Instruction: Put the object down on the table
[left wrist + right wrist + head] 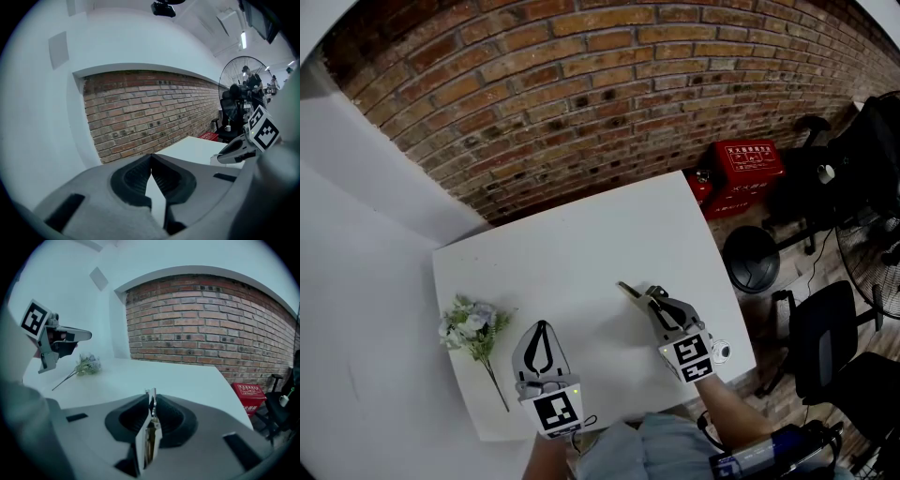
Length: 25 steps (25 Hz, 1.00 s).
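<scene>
A red brick wall [581, 84] fills the far side. In front of it stands one white tabletop [581, 244], the largest thing within reach. On the floor to its right are two black office chairs [825, 328], one standing fan [874, 267] and one round black item [752, 261] that could be a bin or a stool. Two red cases [753, 159] sit close together by the tabletop's far right corner. The upper one carries pale print on its lid, too small to read. Two hand-held grippers hang over the near edge of the tabletop, each with one cube of black-and-white square markers that show patterns only, no letters. The left hand-held gripper [542, 325] has its jaws brought together, tips meeting with nothing between them. It sits well apart from the single small bouquet of pale artificial flowers [472, 326], which lies at the tabletop's left edge with its stem pointing towards the near edge. The right hand-held gripper [652, 296] stands with its jaws narrow, pressed on one thin flat olive-coloured object [628, 289]. The object is held on edge and sticks out past the fingertips over the middle of the tabletop. Whether its far end touches the surface cannot be told, and no writing shows on it.
</scene>
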{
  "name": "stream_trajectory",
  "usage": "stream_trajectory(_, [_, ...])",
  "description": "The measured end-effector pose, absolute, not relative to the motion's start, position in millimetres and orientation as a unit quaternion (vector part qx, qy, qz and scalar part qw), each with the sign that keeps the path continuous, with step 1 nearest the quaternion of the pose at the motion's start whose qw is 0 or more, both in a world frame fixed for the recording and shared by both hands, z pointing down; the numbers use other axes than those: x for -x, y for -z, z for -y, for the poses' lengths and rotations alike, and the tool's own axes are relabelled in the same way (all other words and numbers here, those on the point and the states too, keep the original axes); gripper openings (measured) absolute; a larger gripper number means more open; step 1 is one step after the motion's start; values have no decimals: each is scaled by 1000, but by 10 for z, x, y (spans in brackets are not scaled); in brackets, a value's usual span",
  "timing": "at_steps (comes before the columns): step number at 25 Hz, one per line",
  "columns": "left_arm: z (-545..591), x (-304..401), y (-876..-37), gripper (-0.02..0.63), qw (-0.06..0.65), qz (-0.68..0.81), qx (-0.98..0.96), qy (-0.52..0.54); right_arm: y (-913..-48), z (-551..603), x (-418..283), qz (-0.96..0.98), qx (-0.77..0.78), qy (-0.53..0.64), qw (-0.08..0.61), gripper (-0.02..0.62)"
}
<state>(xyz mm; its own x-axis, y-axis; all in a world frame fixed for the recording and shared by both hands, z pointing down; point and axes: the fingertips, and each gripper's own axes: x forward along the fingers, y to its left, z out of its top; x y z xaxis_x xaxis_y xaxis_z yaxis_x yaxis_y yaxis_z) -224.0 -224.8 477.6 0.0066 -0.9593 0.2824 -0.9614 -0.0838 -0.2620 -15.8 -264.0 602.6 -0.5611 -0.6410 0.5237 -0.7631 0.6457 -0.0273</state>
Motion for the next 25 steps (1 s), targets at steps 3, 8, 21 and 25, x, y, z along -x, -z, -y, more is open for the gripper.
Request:
stream_trajectory(3, [2257,2238,-4775,9,2,676,-710,-197,-6043,2654,139,872,-403,-128,245,61])
stream_trajectory(8, [2278,2247,-4781,9,2,675,-711,-198,-6099,2703,99,869,-408,-130,248,72])
stream_trajectory(21, [2299,2237,-4795,9,3,673,-712,-200,-6199,2784,-43,862,-417,-152,245,100])
stream_trajectory(25, [2313,2229,-4799,9,2,672,-713,-201,-6232,2805,-89,860,-420,-156,245,107])
